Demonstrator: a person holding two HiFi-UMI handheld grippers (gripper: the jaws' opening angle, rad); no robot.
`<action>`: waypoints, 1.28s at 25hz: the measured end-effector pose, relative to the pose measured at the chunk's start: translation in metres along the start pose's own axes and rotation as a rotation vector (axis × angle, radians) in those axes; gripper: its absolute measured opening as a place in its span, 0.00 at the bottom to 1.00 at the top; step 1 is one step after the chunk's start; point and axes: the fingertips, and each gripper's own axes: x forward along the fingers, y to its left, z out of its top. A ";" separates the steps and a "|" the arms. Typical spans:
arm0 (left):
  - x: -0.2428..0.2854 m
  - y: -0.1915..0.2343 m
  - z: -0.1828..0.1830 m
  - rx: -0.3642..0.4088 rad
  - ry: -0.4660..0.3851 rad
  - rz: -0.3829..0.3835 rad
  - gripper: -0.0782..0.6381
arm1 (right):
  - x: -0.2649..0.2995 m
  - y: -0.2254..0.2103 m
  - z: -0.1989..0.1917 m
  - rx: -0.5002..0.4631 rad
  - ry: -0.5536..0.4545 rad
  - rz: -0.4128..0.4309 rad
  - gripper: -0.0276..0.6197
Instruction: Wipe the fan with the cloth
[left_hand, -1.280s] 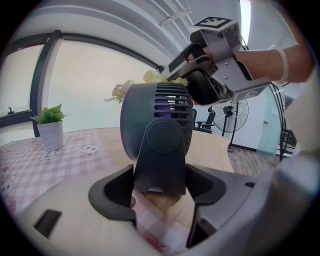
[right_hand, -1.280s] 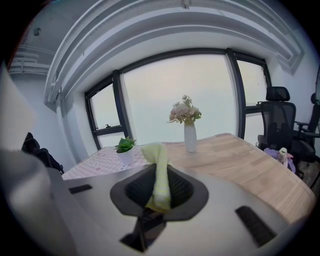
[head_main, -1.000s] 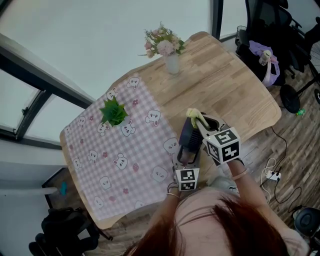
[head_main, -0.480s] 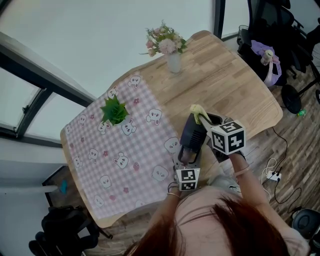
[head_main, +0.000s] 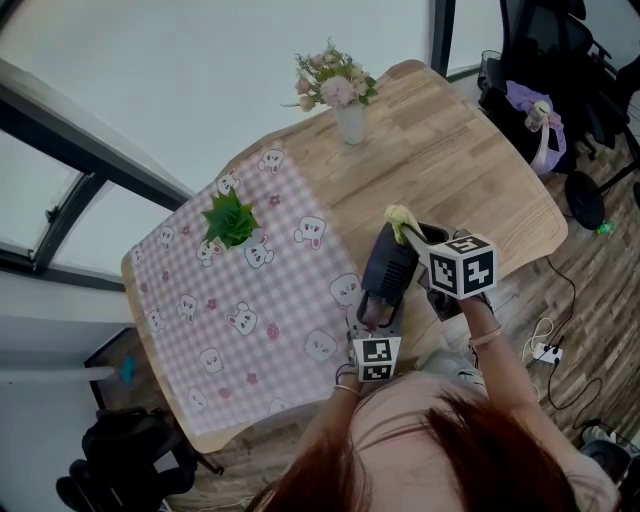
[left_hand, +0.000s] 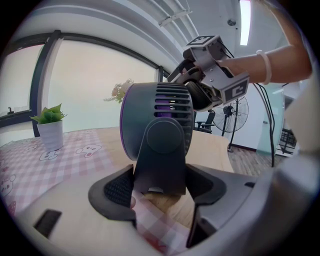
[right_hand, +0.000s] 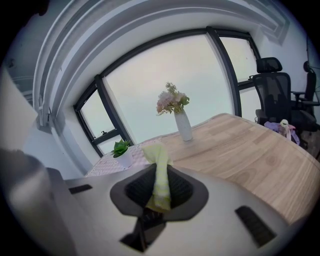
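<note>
Right gripper (head_main: 422, 243) shifted slightly right over the dark round desk fan (head_main: 386, 272), pinching the yellow-green cloth (head_main: 400, 219); left gripper (left_hand: 160, 189) clamps the fan's stand.

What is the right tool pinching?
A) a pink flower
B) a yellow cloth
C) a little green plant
B: the right tool has its jaws shut on a strip of yellow cloth, while the left tool grips the fan by its stand.
</note>
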 end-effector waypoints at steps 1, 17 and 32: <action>0.000 0.000 0.000 0.000 0.000 0.000 0.54 | 0.001 -0.001 0.000 0.009 0.005 0.005 0.12; -0.001 0.000 0.001 0.001 -0.003 -0.002 0.54 | 0.007 -0.014 -0.004 0.186 0.079 0.117 0.12; -0.001 -0.001 0.001 -0.009 -0.005 -0.001 0.54 | 0.013 -0.024 -0.005 0.214 0.168 0.166 0.12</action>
